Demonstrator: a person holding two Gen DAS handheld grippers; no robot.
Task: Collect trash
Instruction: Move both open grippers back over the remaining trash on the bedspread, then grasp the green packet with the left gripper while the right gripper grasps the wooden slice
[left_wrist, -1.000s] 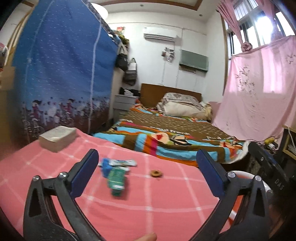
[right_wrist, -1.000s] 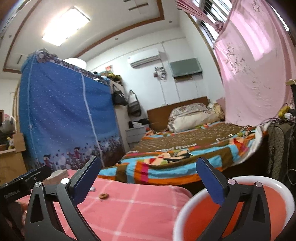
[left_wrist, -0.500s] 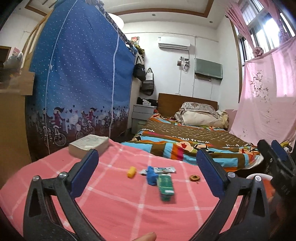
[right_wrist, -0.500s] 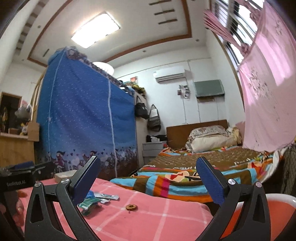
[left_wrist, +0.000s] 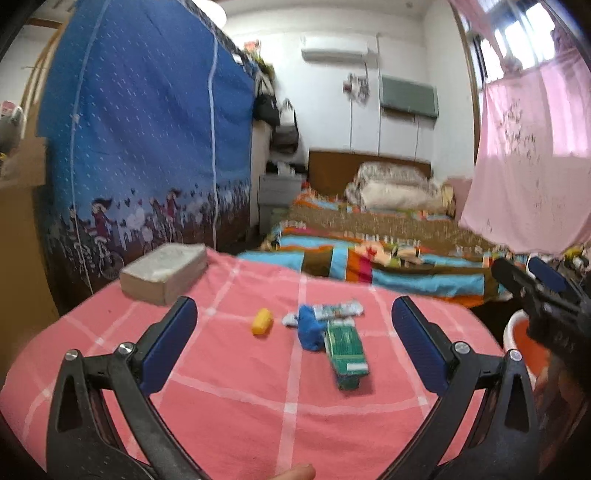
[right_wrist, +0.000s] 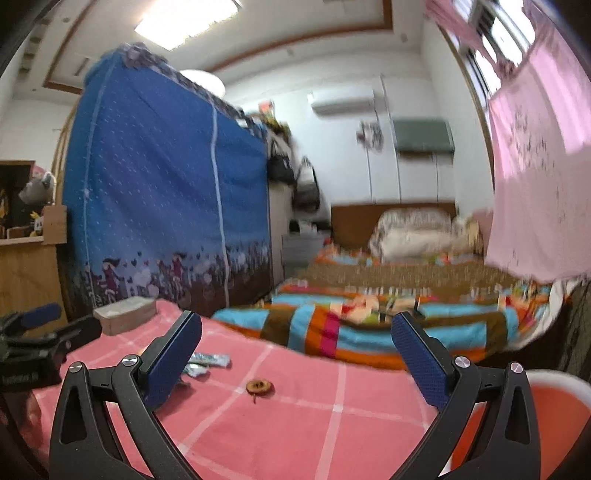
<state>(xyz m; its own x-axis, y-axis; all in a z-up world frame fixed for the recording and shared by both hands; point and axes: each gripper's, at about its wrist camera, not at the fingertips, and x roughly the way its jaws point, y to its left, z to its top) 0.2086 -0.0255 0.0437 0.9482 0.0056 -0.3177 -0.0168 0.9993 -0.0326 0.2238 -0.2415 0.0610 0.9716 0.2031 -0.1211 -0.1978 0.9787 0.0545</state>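
Note:
On the pink checked table (left_wrist: 229, 406) lie a green carton (left_wrist: 346, 351), a crumpled blue wrapper (left_wrist: 309, 328), a silvery wrapper (left_wrist: 334, 311) and a small yellow piece (left_wrist: 261, 322). My left gripper (left_wrist: 294, 345) hovers open just short of them, nothing between its fingers. In the right wrist view my right gripper (right_wrist: 295, 356) is open over the table (right_wrist: 295, 424), with a small brown round scrap (right_wrist: 260, 387) ahead and a wrapper (right_wrist: 207, 360) by its left finger. An orange bin with a white rim (right_wrist: 554, 410) sits at the table's right edge; the bin (left_wrist: 524, 338) also shows beside the right gripper (left_wrist: 539, 291).
A grey-white box (left_wrist: 164, 271) rests at the table's far left corner. Behind it hangs a blue cloth wardrobe (left_wrist: 140, 147). A bed with striped bedding (left_wrist: 388, 258) stands past the table, and a pink curtain (left_wrist: 535, 158) hangs on the right.
The left gripper has dipped toward the table and the trash now sits larger between its fingers. The right gripper has tilted down too, showing more table and bin.

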